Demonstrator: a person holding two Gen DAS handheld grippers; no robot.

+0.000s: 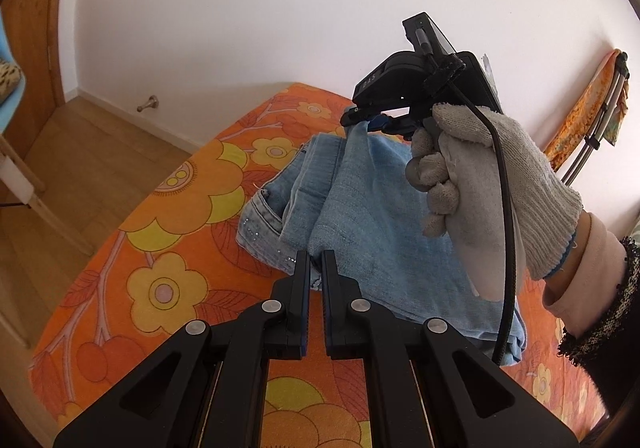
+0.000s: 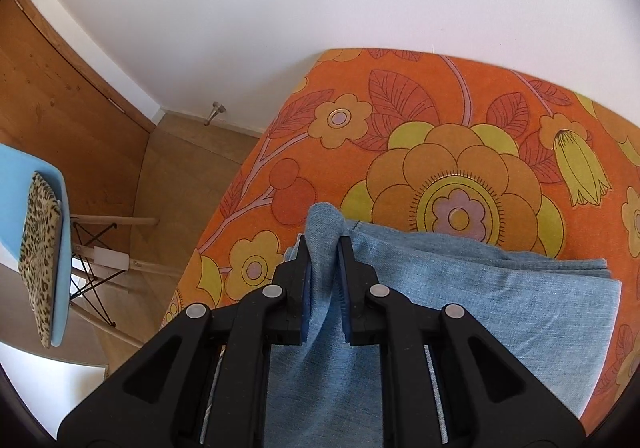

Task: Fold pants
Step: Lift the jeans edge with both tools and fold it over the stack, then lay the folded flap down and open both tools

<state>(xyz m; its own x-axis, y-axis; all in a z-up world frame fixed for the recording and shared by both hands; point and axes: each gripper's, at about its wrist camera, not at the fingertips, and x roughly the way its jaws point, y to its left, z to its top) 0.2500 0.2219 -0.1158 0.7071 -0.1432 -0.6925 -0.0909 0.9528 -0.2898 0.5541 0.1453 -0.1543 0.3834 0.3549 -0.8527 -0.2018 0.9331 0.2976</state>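
Light blue jeans (image 1: 380, 216) lie folded on an orange flowered bedspread (image 1: 172, 248). My left gripper (image 1: 316, 254) is shut on the near edge of the denim, with a sliver of cloth showing between its fingers. At the far end, a hand in a white knit glove (image 1: 500, 188) holds my right gripper (image 1: 362, 120), which pinches a raised fold. In the right wrist view that gripper (image 2: 325, 240) has a ridge of the jeans (image 2: 480, 308) between its pads, lifted slightly above the stacked layers.
The bed's edge runs down the left of the spread (image 2: 224, 208), with wooden floor beyond. A blue chair (image 2: 60, 208) with a leopard-print cushion stands beside it. A door stop (image 2: 214, 113) sits by the white wall. A folded rack (image 1: 592, 120) leans at right.
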